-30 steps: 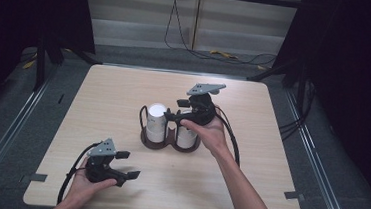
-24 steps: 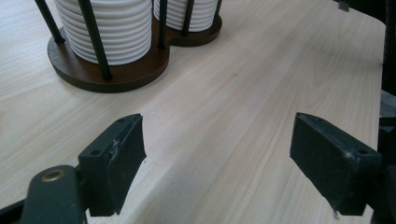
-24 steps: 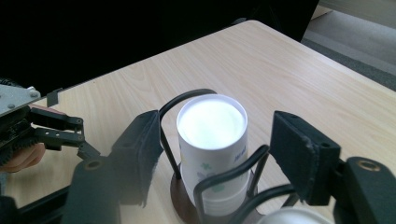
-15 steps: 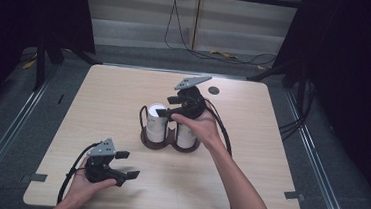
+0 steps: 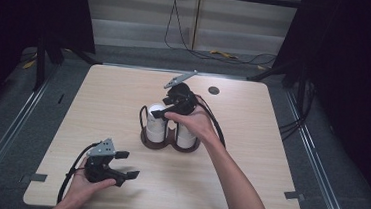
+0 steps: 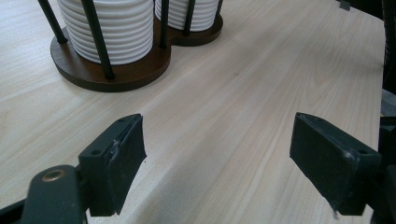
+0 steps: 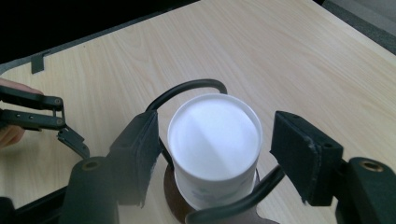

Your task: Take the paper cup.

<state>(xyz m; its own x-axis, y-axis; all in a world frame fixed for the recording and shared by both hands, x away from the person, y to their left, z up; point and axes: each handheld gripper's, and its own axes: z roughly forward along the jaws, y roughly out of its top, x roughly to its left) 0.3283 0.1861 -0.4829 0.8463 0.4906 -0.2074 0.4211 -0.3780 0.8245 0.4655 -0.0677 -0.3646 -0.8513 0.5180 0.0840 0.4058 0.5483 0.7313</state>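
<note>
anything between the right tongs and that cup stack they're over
Nothing visible between them. The right tongs are open, with a jaw on each side of the cup stack. The holder's black wire loop arches beside the stack's rim, close to the left jaw.

You've got white ribbed cups (image 5: pixel 156 124) in a dark brown holder (image 6: pixel 116 74) with black wire bars. Table (image 5: pixel 252 120) is pale wood grain; your gripper jaws are black.
</note>
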